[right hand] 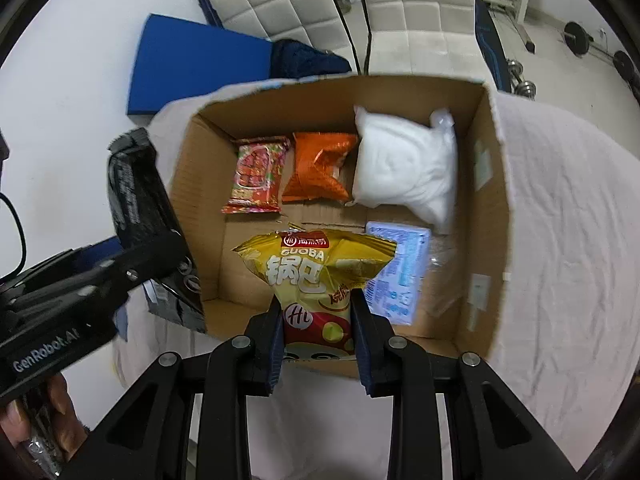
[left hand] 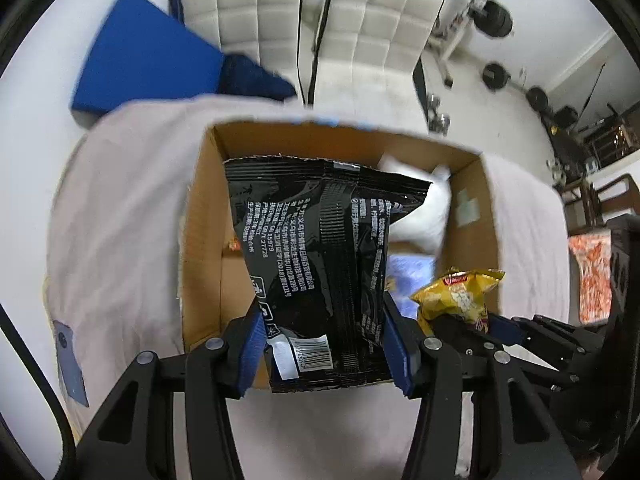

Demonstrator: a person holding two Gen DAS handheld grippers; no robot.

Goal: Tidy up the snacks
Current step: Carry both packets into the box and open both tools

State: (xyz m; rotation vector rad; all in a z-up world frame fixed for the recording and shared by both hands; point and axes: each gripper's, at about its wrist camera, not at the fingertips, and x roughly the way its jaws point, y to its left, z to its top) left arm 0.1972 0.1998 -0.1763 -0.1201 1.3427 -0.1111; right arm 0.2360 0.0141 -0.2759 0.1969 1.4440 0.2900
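My left gripper is shut on a black snack bag, held upright over the near left part of an open cardboard box. The right wrist view shows that black snack bag at the box's left wall. My right gripper is shut on a yellow Guoba snack bag, held above the near edge of the cardboard box. The yellow snack bag also appears at the right of the left wrist view. Inside lie a red packet, an orange packet, a white bag and a pale blue pack.
The box stands on a table covered with a pale pink cloth. Beyond it are a blue pad on the floor and two white quilted chairs. Exercise weights lie at the far right. A hand holds the left gripper.
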